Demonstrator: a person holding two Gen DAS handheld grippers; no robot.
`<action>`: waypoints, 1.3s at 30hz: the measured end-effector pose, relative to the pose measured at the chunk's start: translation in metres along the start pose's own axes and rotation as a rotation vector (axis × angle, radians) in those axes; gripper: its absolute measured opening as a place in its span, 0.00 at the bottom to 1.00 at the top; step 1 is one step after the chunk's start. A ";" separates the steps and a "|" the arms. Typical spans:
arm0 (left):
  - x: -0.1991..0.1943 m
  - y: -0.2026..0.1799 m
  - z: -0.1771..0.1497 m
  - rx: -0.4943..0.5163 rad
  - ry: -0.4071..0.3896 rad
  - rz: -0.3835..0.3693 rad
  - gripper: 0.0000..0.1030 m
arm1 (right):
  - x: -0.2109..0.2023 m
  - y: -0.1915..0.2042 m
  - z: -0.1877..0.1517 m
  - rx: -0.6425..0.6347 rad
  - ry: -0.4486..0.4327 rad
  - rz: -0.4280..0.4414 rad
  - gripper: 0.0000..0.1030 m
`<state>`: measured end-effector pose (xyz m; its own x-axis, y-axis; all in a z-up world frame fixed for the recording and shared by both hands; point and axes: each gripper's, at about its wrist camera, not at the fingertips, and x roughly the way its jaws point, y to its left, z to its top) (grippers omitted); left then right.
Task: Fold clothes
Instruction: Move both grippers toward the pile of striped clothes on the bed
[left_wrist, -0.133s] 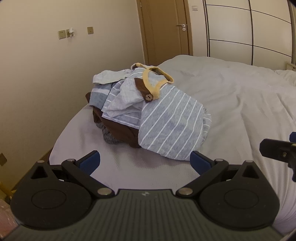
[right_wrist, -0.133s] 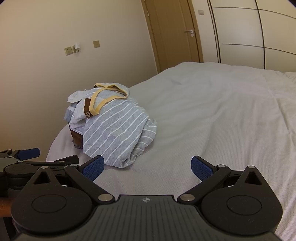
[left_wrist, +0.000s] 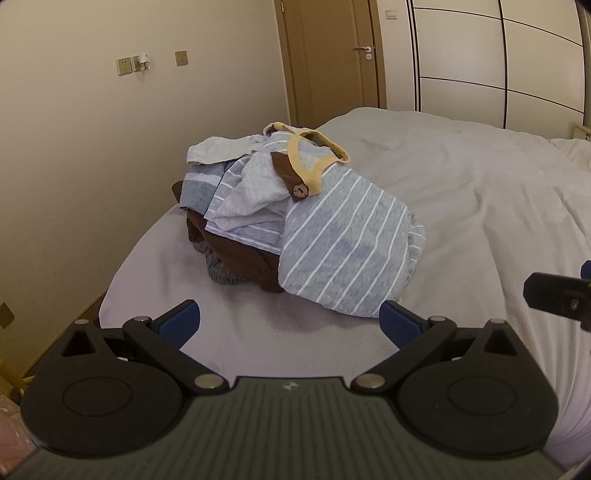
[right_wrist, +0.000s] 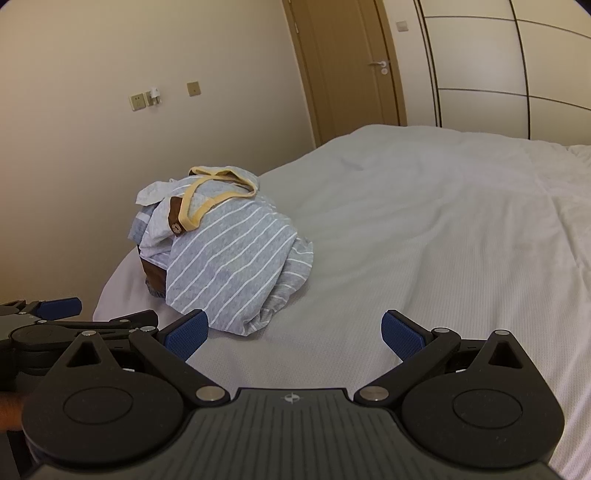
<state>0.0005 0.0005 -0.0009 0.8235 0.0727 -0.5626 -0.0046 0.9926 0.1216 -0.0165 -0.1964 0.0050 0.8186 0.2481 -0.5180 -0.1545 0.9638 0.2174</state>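
A heap of clothes (left_wrist: 295, 221) lies near the left corner of the bed; it also shows in the right wrist view (right_wrist: 225, 258). On top is a grey-blue garment with white stripes (left_wrist: 343, 251), a yellow trim (left_wrist: 314, 162) and a brown tab with a wooden button (left_wrist: 300, 191). Brown and pale blue pieces sit under it. My left gripper (left_wrist: 290, 323) is open and empty, just short of the heap. My right gripper (right_wrist: 293, 332) is open and empty, with the heap ahead to its left. The left gripper shows at the left edge of the right wrist view (right_wrist: 59, 308).
The white bed cover (right_wrist: 443, 240) spreads wide to the right of the heap. A beige wall with sockets (left_wrist: 125, 66) stands close on the left. A wooden door (left_wrist: 332, 55) and white wardrobe panels (left_wrist: 498, 62) are behind the bed.
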 end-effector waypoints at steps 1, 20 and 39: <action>0.000 0.000 0.000 0.000 0.000 -0.001 0.99 | 0.000 0.000 0.000 0.000 0.001 0.000 0.99; 0.002 0.001 -0.001 -0.002 -0.004 -0.010 0.99 | -0.001 0.001 0.003 -0.008 0.008 -0.004 0.99; 0.000 -0.001 -0.006 0.023 -0.021 -0.046 0.99 | 0.004 -0.002 -0.003 0.000 0.012 0.002 0.99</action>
<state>-0.0027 0.0000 -0.0056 0.8343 0.0249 -0.5508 0.0460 0.9924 0.1145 -0.0152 -0.1969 -0.0001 0.8118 0.2512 -0.5271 -0.1563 0.9633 0.2183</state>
